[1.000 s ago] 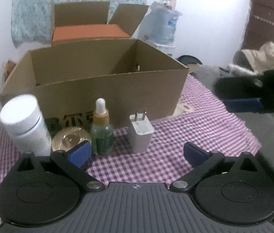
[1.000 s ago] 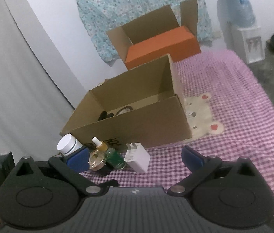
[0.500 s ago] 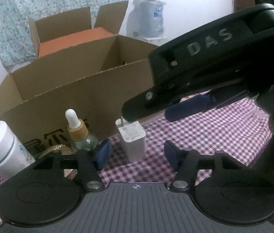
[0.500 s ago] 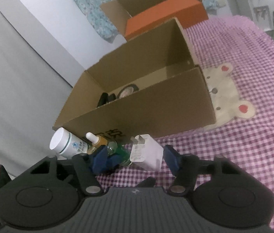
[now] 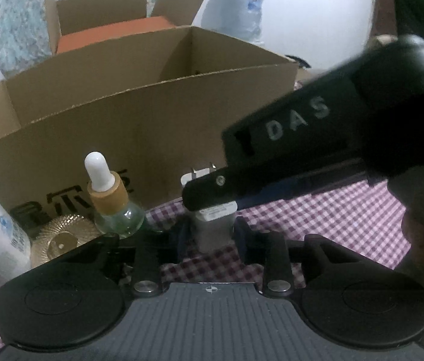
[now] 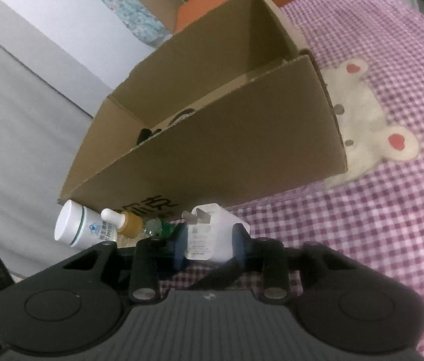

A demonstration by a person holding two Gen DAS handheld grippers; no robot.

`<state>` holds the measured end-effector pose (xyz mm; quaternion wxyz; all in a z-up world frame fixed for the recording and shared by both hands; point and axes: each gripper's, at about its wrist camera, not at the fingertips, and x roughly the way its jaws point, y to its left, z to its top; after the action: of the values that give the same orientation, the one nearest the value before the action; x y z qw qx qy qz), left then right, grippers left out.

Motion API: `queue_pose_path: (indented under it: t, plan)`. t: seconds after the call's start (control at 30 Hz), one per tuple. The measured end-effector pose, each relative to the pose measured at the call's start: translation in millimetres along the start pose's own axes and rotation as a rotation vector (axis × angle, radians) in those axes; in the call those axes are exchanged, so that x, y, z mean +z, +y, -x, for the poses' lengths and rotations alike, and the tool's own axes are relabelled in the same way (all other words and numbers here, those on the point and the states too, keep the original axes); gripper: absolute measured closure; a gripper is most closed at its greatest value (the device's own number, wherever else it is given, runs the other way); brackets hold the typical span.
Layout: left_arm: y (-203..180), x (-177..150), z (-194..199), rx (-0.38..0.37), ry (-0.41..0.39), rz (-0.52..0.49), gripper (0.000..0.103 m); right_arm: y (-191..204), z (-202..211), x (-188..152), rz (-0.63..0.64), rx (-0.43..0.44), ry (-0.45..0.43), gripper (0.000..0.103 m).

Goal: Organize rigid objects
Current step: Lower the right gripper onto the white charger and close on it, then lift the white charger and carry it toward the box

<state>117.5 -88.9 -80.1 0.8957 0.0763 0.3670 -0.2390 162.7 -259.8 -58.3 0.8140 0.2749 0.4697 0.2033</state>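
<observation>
Two grippers meet on one object: the white charger (image 6: 212, 234), a plug block standing on the checked cloth (image 6: 377, 225) just in front of the near wall of the open cardboard box (image 6: 212, 138). Our right gripper (image 6: 208, 248) has the charger between its blue pads (image 6: 178, 245); its jaws have just been closing and now sit against the block's two sides, so we read it as gripping the charger. Our left gripper (image 5: 212, 234) also has the charger's lower body between its fingers, with its jaws likewise just drawn in. From the left wrist view the contact is dark and partly hidden under the right gripper's body, so we think it is clamped on the charger too, but hold that loosely.

The charger's long axis stands roughly upright, prongs pointing up and leaning toward the box wall. The box opening lies beyond and above the charger, so the coming move is probably a lift over that wall. Neither hand is clearly nearer; both are on it.

Beside the charger, along the box front, stand a dropper bottle (image 5: 112, 198), a gold disc (image 5: 61, 237) and a white jar (image 6: 75, 225).

Writing: "DAS" in raised letters on the right gripper's body. The box front carries dark printed characters and the charger a small printed label, neither of which we can read.
</observation>
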Motion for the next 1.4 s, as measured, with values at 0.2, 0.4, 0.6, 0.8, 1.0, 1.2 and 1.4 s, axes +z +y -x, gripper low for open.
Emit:
queue_pose_path:
  t: [0.2, 0.4, 0.6, 0.8, 1.0, 1.2, 1.4]
  plan:
    - [-2, -3, 7, -0.060, 0.006, 0.014, 0.072, 0, 15, -8, 0.009, -0.026, 0.000, 0.069]
    - [-14, -11, 21, -0.138, 0.034, -0.008, 0.072, -5, 35, -21, 0.002, -0.056, 0.016, 0.069]
    - [-19, -9, 18, -0.128, 0.048, -0.053, 0.071, -5, 39, -25, 0.003, -0.069, 0.017, 0.067]
    - [-24, 1, 1, -0.106, 0.067, -0.062, 0.069, -3, 31, -17, 0.011, -0.085, 0.012, 0.064]
    - [-24, 7, -12, -0.081, 0.073, -0.062, 0.068, -6, 22, -13, 0.001, -0.089, 0.011, 0.060]
    - [-26, 14, -20, -0.068, 0.072, -0.050, 0.069, -10, 17, -11, -0.001, -0.083, 0.006, 0.059]
    - [-27, 18, -17, -0.062, 0.070, -0.047, 0.069, -7, 16, -10, 0.027, -0.090, 0.005, 0.060]
